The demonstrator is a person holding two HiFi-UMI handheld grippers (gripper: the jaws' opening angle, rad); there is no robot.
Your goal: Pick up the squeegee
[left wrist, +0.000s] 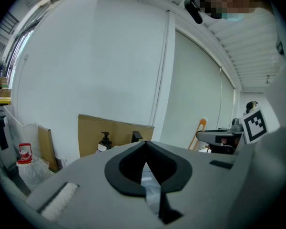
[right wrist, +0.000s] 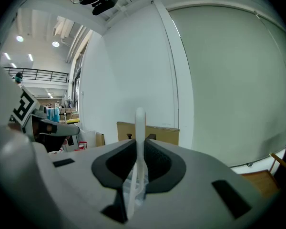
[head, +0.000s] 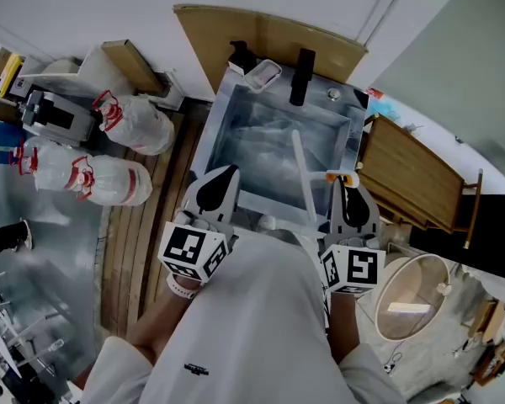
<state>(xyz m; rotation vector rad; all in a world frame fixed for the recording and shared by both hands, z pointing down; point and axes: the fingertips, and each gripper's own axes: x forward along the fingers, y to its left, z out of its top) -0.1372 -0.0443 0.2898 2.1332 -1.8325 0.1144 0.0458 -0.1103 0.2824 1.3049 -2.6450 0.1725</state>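
The squeegee (head: 301, 172) is a long white bar hanging over the steel sink (head: 225, 118), with a small orange piece at its near end by my right gripper (head: 347, 181). In the right gripper view the white bar (right wrist: 140, 122) rises from between the jaws of the right gripper (right wrist: 139, 143), which are shut on it. My left gripper (head: 224, 175) hovers over the sink's near left rim. Its tips meet in the left gripper view, so the left gripper (left wrist: 145, 145) is shut with nothing in it. That view also shows the squeegee's orange part (left wrist: 200, 128) at the right.
A black tap (head: 302, 77), a soap bottle (head: 240, 57) and a clear tub (head: 263, 74) stand at the sink's back, before a cardboard sheet (head: 269, 34). A wooden rack (head: 412, 175) and a round bin (head: 409, 297) lie to the right. Tied plastic bags (head: 126, 124) sit to the left.
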